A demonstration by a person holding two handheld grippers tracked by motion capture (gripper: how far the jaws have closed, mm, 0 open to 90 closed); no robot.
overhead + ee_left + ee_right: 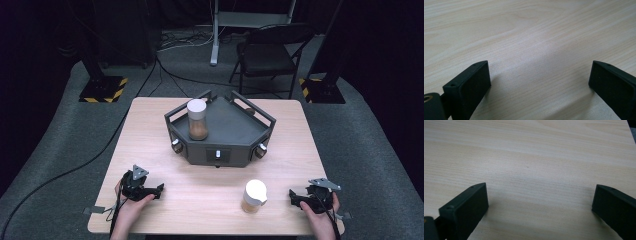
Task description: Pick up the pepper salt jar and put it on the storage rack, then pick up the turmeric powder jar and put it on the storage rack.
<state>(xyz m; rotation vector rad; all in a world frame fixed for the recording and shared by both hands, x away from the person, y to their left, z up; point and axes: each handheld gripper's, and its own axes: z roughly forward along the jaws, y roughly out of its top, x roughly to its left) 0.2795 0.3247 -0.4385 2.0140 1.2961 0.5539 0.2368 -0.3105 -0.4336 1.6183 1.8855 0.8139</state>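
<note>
While high view shows jar (pixel 254 196) beside right gripper (pixel 295 196), both gripper views show wide, empty jaws.

Small brown object (pixel 249 111) behind tray rail (pixel 253 106)

No text, label, brand or number can be read anywhere; the only sign is yellow-and-black hazard striping on the two black floor bases (pixel 102 89) behind the desk.

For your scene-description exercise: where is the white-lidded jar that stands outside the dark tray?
In the high view, the clear jar with a white lid and brown contents stands on the pale wooden table, near its front edge, right of centre, beside the right tool, in front of the dark grey tray.
</note>
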